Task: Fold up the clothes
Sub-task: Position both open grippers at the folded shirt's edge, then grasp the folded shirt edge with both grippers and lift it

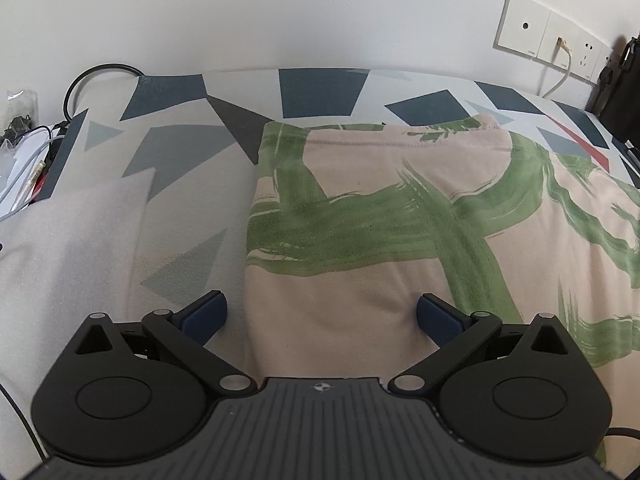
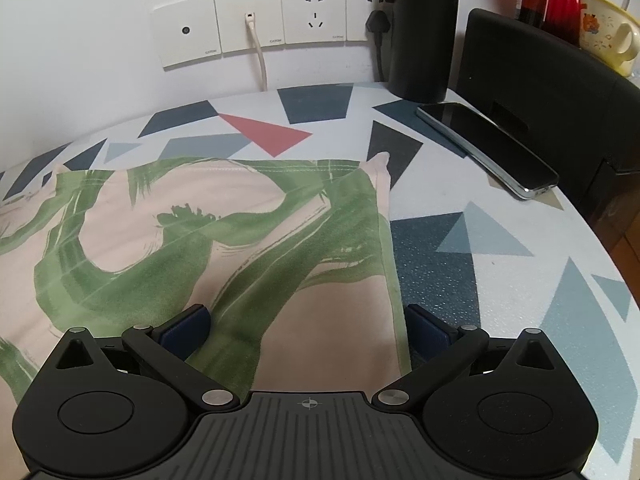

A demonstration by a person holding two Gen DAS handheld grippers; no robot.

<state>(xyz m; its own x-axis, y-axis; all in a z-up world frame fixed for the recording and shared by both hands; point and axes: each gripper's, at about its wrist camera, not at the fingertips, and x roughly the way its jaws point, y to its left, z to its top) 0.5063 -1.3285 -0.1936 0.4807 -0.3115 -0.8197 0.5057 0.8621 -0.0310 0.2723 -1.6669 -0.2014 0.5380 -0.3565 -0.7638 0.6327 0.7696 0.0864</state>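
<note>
Pink cotton garment (image 1: pixel 360 216) with green brush-stroke print, lying flat on a geometric-patterned tablecloth (image 2: pixel 460 272). Left gripper (image 1: pixel 322 316): jaws apart, straddling its left edge. Right gripper (image 2: pixel 308 330): jaws apart over its right edge. Smartphone (image 2: pixel 488 148) and black bottle (image 2: pixel 422 32) near the wall sockets (image 2: pixel 256 20).

Garment (image 2: pixel 180 248) spread on table (image 2: pixel 500 280), frame centre-left. Phone (image 2: pixel 486 148) on table upper right, bottle (image 2: pixel 424 32) behind it. Wall sockets (image 2: pixel 256 24) along top.
</note>
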